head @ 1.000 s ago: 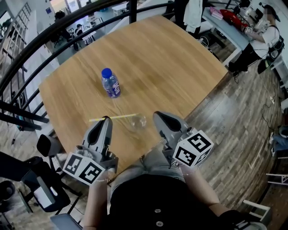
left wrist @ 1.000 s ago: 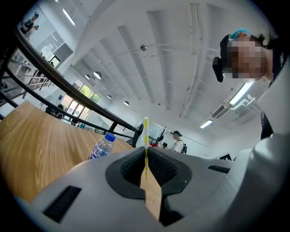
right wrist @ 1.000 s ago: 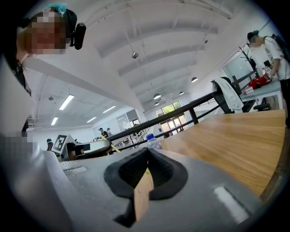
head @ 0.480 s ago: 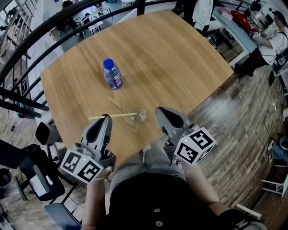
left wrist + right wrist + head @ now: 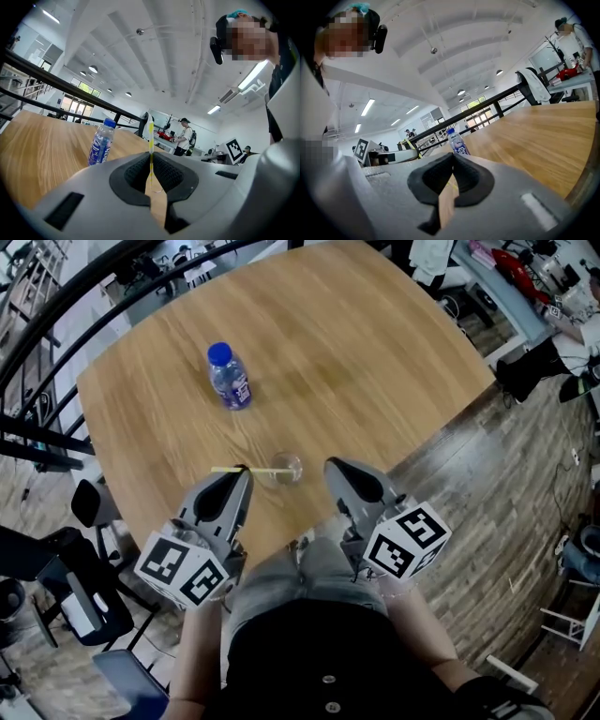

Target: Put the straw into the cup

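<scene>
Nearest, in the head view, the left gripper (image 5: 244,474) reaches over the near edge of the light brown wooden counter (image 5: 356,362). Its grey fingers (image 5: 225,502) are closed almost together on the thin, straight, pale yellow straw (image 5: 225,469). The visible length of the straw lies level and sticks out to the left of the fingertips. The fingers hide the other end, so it cannot be told whether it reaches the cup. In the left gripper view, the left gripper (image 5: 151,161) has the straw (image 5: 150,140) pinched between its dark ribbed pads. There it appears as a slim upright line, yellow with paler whitish bands, and its top rises above the fingertips. The right gripper (image 5: 333,468) is held beside the left, a little apart, at the same counter edge. In the right gripper view, the right gripper (image 5: 452,159) has its fingers pressed tip to tip, and nothing is held between them. Just beyond the two grippers and between them, a small clear cup (image 5: 284,468) stands upright on the counter near that edge, its round mouth facing up. It sits just right of the left fingertips. Farther out, towards the middle of the counter and well apart from the cup, stands a clear plastic water bottle with a blue cap and blue label (image 5: 230,385). The bottle shows upright in the left gripper view (image 5: 101,143) and in the right gripper view (image 5: 457,143). A black metal railing (image 5: 56,343) runs past the far side of the counter.
</scene>
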